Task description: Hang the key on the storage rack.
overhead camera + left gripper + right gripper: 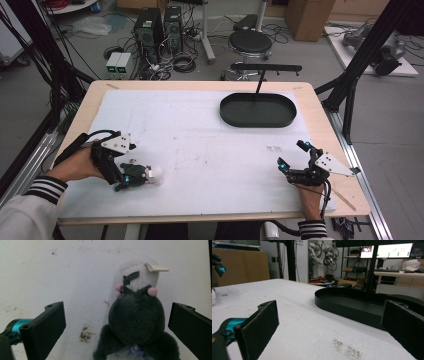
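On the bench [320, 107] lies a sheet [200, 130] covering most of its top. Taking the sheet's middle as the clock's centre, the tray [258, 111] rests on the sheet at about two o'clock, toward the far side. The soft toy [142, 176] lies on the sheet at about eight o'clock, near the front edge, between the spread jaws of the left claw [131, 180], whose hand sits just to its nine o'clock. The right claw [290, 159] rests at about four o'clock, well apart from the toy, with the tray beyond it at eleven o'clock.
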Demonstrator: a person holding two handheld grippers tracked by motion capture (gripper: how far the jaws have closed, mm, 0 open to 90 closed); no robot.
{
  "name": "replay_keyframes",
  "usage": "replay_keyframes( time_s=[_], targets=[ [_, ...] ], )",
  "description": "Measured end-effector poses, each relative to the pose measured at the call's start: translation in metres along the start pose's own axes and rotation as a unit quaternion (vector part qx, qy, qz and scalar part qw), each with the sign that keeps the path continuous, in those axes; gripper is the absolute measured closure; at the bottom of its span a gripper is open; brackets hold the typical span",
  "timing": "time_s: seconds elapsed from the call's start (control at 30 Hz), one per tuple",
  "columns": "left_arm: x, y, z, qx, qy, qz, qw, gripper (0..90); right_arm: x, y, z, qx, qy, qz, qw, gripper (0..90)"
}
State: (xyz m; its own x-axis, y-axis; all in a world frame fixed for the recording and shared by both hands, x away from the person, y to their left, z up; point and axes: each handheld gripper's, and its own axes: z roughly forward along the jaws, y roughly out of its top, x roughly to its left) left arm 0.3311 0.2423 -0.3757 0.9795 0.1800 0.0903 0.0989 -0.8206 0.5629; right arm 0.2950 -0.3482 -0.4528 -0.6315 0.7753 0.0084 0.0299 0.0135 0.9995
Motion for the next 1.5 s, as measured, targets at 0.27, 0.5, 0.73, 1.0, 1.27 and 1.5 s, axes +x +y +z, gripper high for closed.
replay_keyframes(
  time_s=[0.27, 0.5, 0.73, 1.0, 1.27, 1.5],
  targets=[
    [-0.001, 0.001, 0.010, 0.033, -0.011, 0.005, 0.9994, 1.8, 0.000, 0.000, 0.000, 0.000, 0.000, 0.000, 1.0000, 0.6],
    [-0.003, 0.003, 0.021, 0.065, -0.016, 0.013, 0.9977, 1.8, 0.000, 0.000, 0.000, 0.000, 0.000, 0.000, 1.0000, 0.6],
    [-0.005, 0.003, 0.021, 0.072, -0.020, 0.005, 0.9972, 1.8, 0.000, 0.000, 0.000, 0.000, 0.000, 0.001, 1.0000, 0.6],
    [-0.005, 0.003, 0.015, 0.059, -0.020, -0.001, 0.9981, 1.8, 0.000, 0.000, 0.000, 0.000, 0.000, 0.000, 1.0000, 0.6],
    [-0.007, 0.003, 0.009, 0.051, -0.014, -0.003, 0.9986, 1.8, 0.000, 0.000, 0.000, 0.000, 0.000, 0.000, 1.0000, 0.6],
    [-0.009, 0.004, 0.010, 0.062, -0.022, -0.001, 0.9978, 1.8, 0.000, 0.000, 0.000, 0.000, 0.000, -0.001, 1.0000, 0.5]
  ],
)
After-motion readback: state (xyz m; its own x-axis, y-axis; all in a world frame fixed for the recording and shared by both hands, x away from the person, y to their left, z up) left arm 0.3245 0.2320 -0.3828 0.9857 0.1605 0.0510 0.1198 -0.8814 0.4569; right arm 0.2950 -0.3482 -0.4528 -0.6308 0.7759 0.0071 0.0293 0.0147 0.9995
